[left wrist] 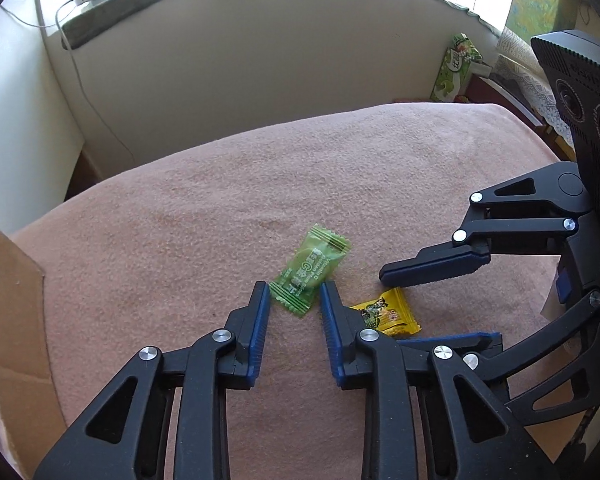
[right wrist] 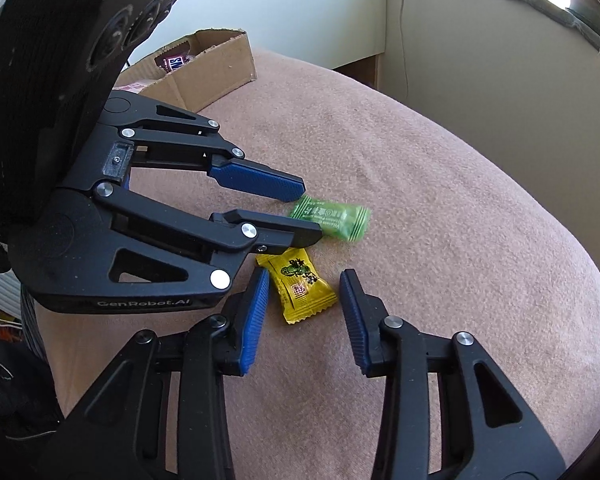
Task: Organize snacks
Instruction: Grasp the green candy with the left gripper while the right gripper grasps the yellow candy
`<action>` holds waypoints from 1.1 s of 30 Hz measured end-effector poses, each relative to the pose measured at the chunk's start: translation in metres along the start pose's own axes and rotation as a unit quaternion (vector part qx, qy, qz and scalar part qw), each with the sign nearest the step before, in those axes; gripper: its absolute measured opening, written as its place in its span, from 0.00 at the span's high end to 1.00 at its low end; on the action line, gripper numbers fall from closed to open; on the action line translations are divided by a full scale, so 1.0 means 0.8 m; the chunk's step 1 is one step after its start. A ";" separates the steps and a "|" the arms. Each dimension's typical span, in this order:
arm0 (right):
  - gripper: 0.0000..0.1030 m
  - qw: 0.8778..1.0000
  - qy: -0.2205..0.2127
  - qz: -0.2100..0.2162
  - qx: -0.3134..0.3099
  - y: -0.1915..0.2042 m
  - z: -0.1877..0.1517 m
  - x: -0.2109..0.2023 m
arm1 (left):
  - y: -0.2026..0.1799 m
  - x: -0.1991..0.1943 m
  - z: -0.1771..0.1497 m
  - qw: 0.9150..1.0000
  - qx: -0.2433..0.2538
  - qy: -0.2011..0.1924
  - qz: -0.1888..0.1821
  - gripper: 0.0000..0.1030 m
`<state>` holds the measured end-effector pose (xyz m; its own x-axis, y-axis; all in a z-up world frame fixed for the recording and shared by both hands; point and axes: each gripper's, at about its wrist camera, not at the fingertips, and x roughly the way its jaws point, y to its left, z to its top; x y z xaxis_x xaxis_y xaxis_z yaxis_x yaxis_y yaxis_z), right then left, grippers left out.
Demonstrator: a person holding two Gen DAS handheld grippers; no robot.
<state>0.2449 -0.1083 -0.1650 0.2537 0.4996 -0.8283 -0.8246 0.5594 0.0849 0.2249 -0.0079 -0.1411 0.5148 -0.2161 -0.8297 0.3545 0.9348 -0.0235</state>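
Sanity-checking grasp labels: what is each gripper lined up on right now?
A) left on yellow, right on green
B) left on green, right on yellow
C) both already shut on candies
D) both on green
B: the open left gripper brackets the green candy, and the open right gripper brackets the yellow candy; neither has closed.

Fuzzy matt pink cloth (left wrist: 180, 220); glossy plastic candy wrappers (left wrist: 310, 270) (crinkled); corrugated cardboard box (right wrist: 216, 68).

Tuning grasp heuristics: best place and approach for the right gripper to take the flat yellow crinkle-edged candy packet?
Grip the flat yellow crinkle-edged candy packet across its narrow width at the plump middle, not the thin crimped ends. It lies flat on the pink fleece cloth, long axis roughly along the open right gripper, whose fingers already flank it. Come straight down; likely no turning needed. Mind the left gripper just beyond, by the green candy packet.
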 end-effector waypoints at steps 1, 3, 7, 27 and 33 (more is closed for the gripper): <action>0.63 1.000 0.000 0.000 -0.001 0.000 0.000 0.000 | 0.001 -0.001 -0.001 1.000 -0.002 -0.001 -0.002 0.76; 0.63 1.000 0.000 -0.003 -0.003 0.000 0.001 0.000 | 0.001 -0.006 -0.001 1.000 0.001 -0.008 -0.011 0.76; 0.63 1.000 -0.003 -0.001 -0.004 0.000 0.005 0.004 | -0.003 -0.012 0.004 1.000 0.017 -0.016 -0.012 0.76; 0.75 1.000 -0.009 -0.017 0.003 -0.001 -0.017 -0.001 | -0.009 0.014 0.017 0.999 0.033 -0.007 -0.025 0.79; 0.75 0.998 -0.009 -0.046 0.031 -0.010 -0.033 -0.012 | -0.006 0.010 0.008 1.000 0.020 -0.013 -0.021 0.79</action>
<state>0.2358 -0.1354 -0.1725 0.3361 0.4563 -0.8239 -0.7651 0.6424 0.0437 0.2324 -0.0157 -0.1441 0.5188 -0.2622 -0.8137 0.4059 0.9132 -0.0355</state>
